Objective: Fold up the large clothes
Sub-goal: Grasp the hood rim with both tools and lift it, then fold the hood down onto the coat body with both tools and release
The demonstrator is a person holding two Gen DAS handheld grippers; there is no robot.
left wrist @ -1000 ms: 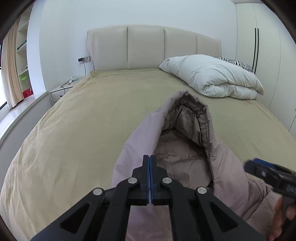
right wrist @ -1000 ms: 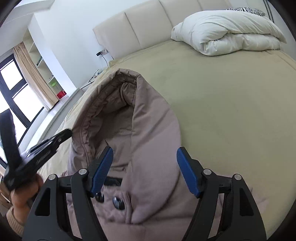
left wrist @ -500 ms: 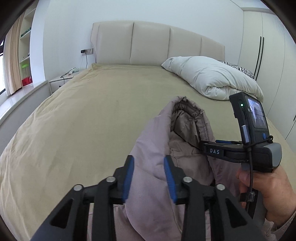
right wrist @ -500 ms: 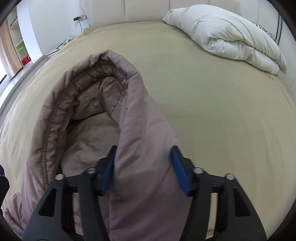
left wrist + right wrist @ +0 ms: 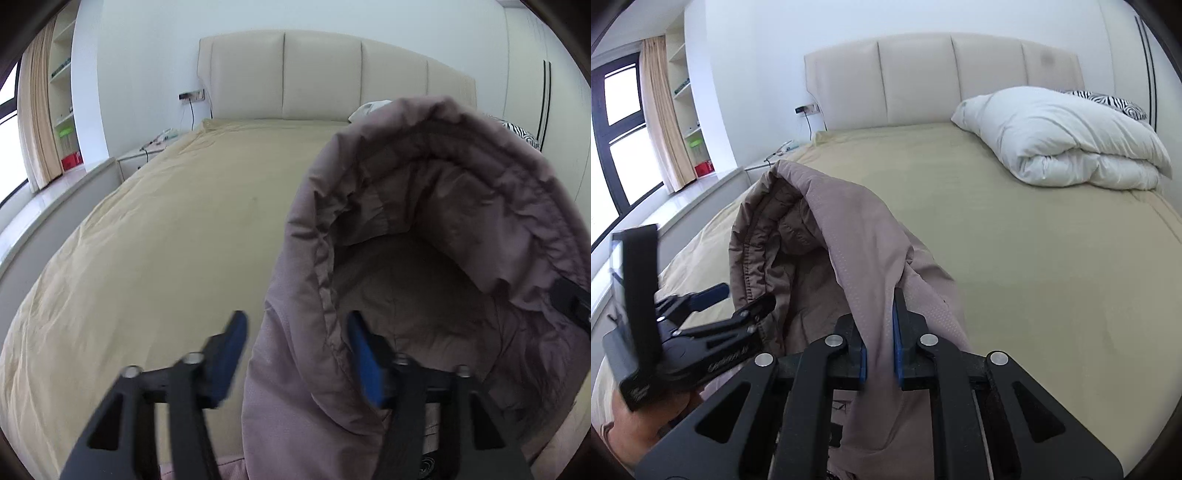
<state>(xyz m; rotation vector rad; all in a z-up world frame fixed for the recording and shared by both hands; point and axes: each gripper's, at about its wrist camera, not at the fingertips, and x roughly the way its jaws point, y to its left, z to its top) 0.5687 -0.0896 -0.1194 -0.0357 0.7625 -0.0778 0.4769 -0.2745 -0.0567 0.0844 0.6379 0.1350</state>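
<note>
A mauve padded jacket with a hood (image 5: 424,229) is held up over the tan bed (image 5: 166,240). My left gripper (image 5: 299,354) is open, its blue pads astride the hood's left edge. In the right wrist view my right gripper (image 5: 881,343) is shut on the hood's right edge and lifts the jacket (image 5: 857,236). The left gripper (image 5: 738,299) shows there at the left, open beside the hood's rim.
A folded white duvet (image 5: 1060,144) and a zebra pillow (image 5: 1108,101) lie at the bed's far right by the cream headboard (image 5: 942,77). A nightstand (image 5: 147,155), window ledge and shelves stand on the left. Wardrobe doors (image 5: 543,96) are on the right.
My right gripper has shut on the hood's right edge and lifted it. My left gripper has opened wider, from shut a second ago, and moved in around the hood's left edge.
</note>
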